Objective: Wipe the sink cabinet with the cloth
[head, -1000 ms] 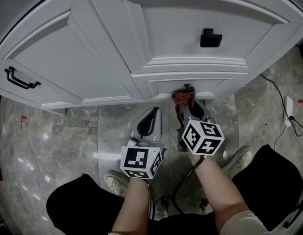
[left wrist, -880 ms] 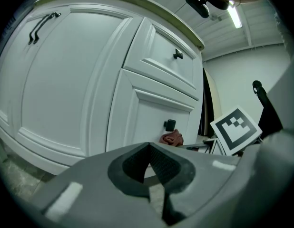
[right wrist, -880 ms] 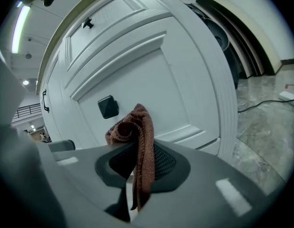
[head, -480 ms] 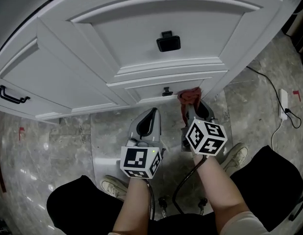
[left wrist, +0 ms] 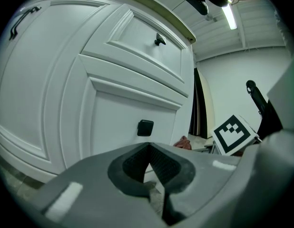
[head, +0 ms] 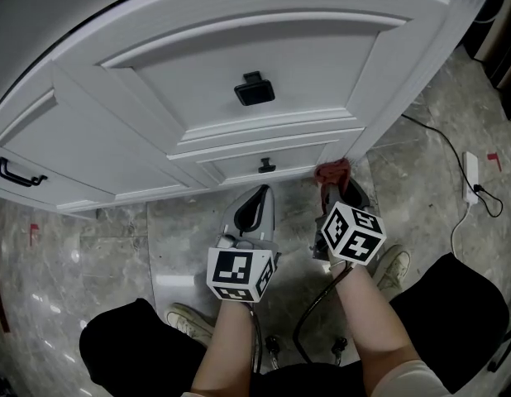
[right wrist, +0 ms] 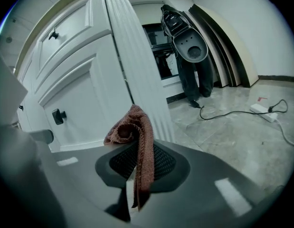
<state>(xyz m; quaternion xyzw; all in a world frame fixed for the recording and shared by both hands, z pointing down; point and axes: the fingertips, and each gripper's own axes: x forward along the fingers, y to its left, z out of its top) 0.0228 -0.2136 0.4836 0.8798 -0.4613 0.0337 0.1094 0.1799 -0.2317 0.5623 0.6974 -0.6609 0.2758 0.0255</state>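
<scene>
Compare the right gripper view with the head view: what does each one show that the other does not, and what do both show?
Only the right gripper view shows, close up, the jaws of the right gripper shut on the reddish cloth, and boards leaning on the wall behind the cabinet.
Only the head view shows the left gripper, the person's shoes and a long black handle at the far left.
Both show the cloth, the white cabinet, a black knob, the power strip and the grey floor.
</scene>
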